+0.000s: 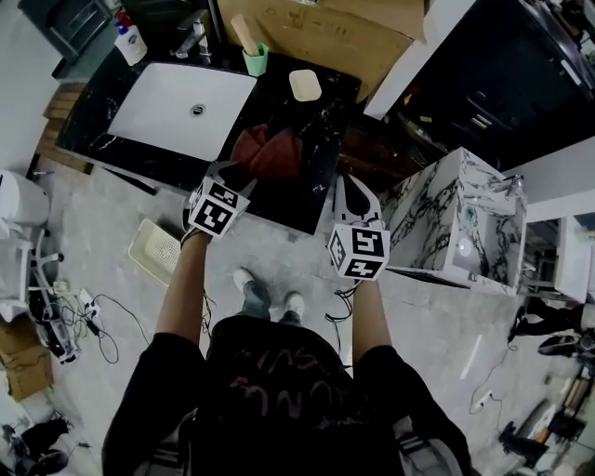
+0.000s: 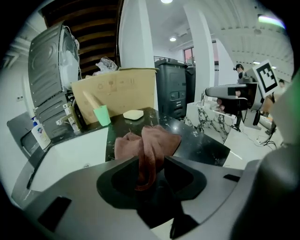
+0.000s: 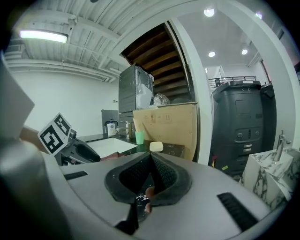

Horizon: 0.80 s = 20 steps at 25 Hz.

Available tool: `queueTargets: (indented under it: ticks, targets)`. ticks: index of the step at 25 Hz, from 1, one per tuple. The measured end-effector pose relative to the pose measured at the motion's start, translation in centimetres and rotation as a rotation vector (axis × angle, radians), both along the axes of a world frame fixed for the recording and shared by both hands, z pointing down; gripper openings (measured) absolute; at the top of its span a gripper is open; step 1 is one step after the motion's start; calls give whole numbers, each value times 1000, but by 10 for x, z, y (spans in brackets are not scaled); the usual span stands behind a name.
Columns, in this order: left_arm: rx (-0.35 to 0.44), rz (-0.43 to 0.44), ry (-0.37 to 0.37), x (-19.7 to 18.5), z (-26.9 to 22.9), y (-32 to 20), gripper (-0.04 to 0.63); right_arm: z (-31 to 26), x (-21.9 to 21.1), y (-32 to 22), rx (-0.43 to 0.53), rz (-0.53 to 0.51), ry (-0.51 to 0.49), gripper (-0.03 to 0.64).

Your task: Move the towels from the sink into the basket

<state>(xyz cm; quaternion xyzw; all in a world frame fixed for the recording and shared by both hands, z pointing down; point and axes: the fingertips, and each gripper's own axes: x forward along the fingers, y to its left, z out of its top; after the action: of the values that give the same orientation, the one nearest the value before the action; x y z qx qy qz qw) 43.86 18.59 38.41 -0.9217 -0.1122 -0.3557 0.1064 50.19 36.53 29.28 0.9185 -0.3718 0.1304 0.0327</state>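
A reddish-brown towel [image 1: 270, 152] lies bunched on the black counter [image 1: 307, 200], just right of the white sink [image 1: 181, 102]. My left gripper [image 1: 234, 170] is at the towel's left edge. In the left gripper view its jaws [image 2: 152, 161] stand open, and a fold of the towel [image 2: 154, 140] hangs loosely between them without being pinched. My right gripper [image 1: 349, 181] hovers at the counter's front right, shut with nothing in it [image 3: 150, 159]. A white basket [image 1: 158, 249] sits on the floor below the counter, to my left.
At the back of the counter stand a green cup [image 1: 256, 59], a white soap dish [image 1: 305, 85] and a cardboard sheet [image 1: 316, 28]. A soap bottle [image 1: 130, 42] is beyond the sink. A white marble cabinet [image 1: 456, 223] stands right. Cables [image 1: 93, 321] lie on the floor.
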Motion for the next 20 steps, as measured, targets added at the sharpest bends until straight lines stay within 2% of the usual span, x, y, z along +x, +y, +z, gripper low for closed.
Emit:
queueTargets:
  ticks: [2, 5, 8, 11, 14, 20]
  targets:
    - [1, 0, -28, 1, 8, 0, 173, 3, 2, 6, -5, 14, -4, 15]
    - [3, -14, -33, 4, 13, -2, 160, 4, 3, 11, -6, 30, -8, 15]
    - [-2, -36, -28, 5, 12, -4, 67, 5, 3, 13, -8, 33, -11, 15]
    - [-13, -55, -10, 4, 8, -6, 45, 6, 1, 10, -8, 25, -10, 15]
    - [-19, -72, 28, 2, 0, -6, 35, 5, -2, 6, -5, 14, -7, 15]
    - [-101, -141, 157, -3, -35, -8, 29, -3, -8, -2, 9, -13, 2, 15]
